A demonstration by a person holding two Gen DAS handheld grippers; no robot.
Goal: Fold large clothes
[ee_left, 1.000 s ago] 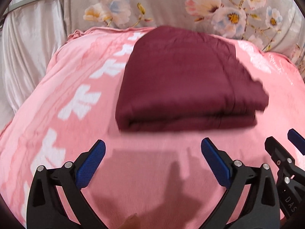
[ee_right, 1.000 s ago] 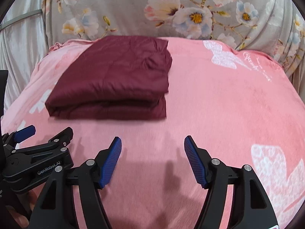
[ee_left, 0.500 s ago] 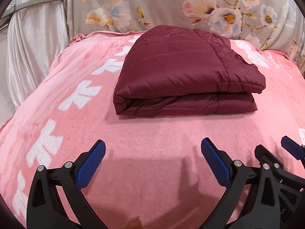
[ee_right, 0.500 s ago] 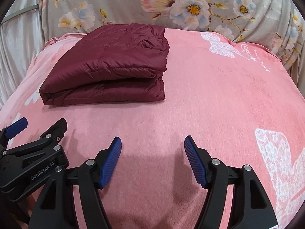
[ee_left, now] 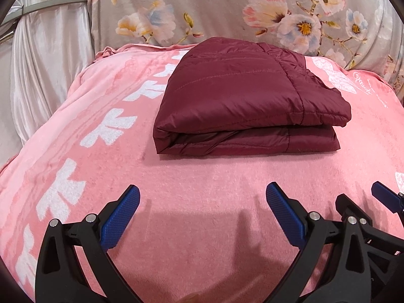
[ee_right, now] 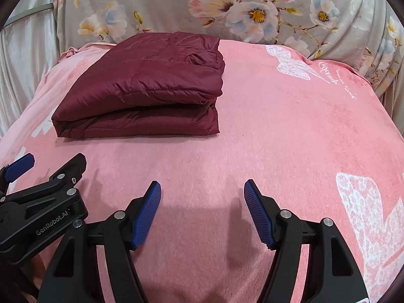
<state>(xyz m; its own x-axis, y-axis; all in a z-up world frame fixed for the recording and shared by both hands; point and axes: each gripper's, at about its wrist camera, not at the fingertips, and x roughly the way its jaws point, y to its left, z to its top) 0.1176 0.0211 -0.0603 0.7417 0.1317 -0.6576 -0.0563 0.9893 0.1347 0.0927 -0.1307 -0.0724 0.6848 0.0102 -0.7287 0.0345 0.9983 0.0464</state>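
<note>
Pink fleece fills most of both views: we see a blanket (ee_left: 202, 181) with white butterfly prints spread over the bed, and behind it, along the top of each frame, a grey flowered sheet (ee_left: 227, 12), with pale satin cloth (ee_left: 50, 63) bunched in the upper left. On the blanket lies the jacket (ee_left: 242, 93), a maroon quilted one, folded into a thick flat packet with its layered edge facing us; in the left wrist view it sits in the centre, and in the right wrist view (ee_right: 149, 83) it lies in the upper left. We judge the folding done, or nearly so, since the packet looks square and nothing trails out. To finish well, we would leave it alone unless a layer springs up; puffy filling tends to lift, so any last touch should be a gentle press on top, not a pinch that drags the slippery shell askew. Our left gripper (ee_left: 202, 202) hangs at the bottom of its frame with its blue pads spread wide, holding nothing, the jacket near but clearly apart ahead of it. Our right gripper (ee_right: 202, 197) is likewise spread and empty, with the jacket ahead and off to its left, untouched.
</note>
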